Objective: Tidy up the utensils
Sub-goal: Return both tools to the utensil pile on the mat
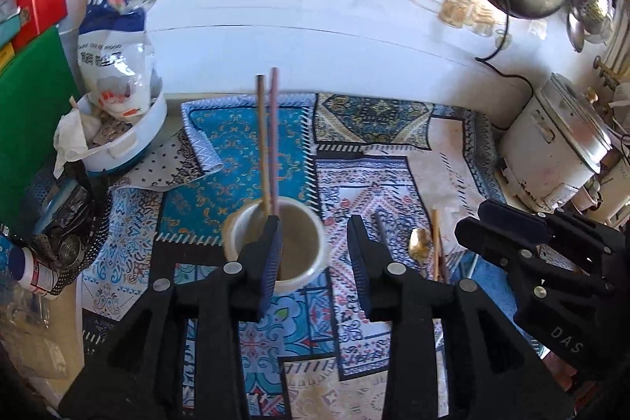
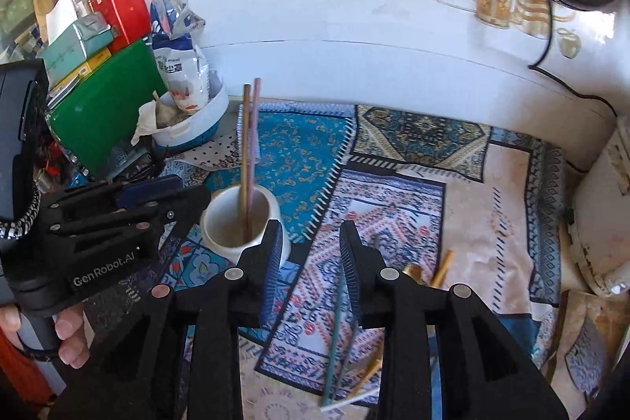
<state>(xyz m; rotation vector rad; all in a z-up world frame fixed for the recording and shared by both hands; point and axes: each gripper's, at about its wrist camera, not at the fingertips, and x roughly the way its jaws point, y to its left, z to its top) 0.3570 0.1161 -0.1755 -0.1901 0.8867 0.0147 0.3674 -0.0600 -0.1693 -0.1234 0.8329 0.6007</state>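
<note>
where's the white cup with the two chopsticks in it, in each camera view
Left wrist view: the white cup sits low at centre, partly hidden behind the left gripper's left finger.
Right wrist view: the white cup sits left of centre, just beyond the right gripper's left finger.
Shared landmark: the white flour bag standing in a tub by the wall, up and left of the cup in both.

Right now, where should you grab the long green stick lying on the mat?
Grip the green stick around its middle, coming down from above with the right hand-held gripper, which is open. It lies flat and thin on the patterned mat, so the fingers should straddle it across its width.
</note>
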